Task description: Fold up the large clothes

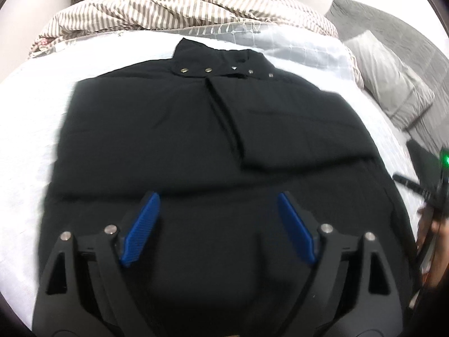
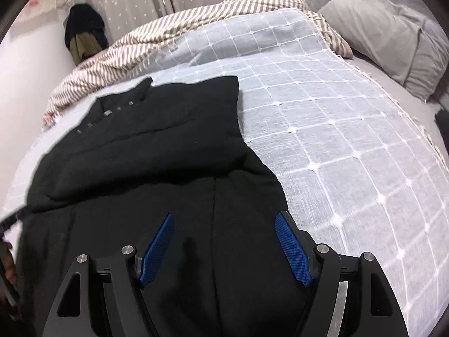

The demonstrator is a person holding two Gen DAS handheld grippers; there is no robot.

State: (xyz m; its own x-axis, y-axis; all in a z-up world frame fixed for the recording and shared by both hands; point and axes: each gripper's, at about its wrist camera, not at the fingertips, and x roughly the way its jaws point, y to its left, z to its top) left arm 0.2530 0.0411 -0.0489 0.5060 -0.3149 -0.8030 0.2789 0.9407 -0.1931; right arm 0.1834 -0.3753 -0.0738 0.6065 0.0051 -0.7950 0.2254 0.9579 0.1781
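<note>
Two spread-wide grippers, left gripper [image 1: 219, 199] and right gripper [image 2: 224, 219], over black jacket [image 1: 174, 129].

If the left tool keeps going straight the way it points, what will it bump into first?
Most likely the black jacket. The left tool is open and holds nothing, and the jacket lies spread on the bed right ahead of its blue pads. How close it is, the picture can't say.

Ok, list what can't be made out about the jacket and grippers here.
- Jacket hem: left wrist view, covered by the left gripper and cut off by the bottom edge.
- Jacket's left side: right wrist view, cut by the frame edge.
- Snaps: right wrist view, blurred and too small.
- Right gripper: whether it touches the cloth is unclear.
</note>
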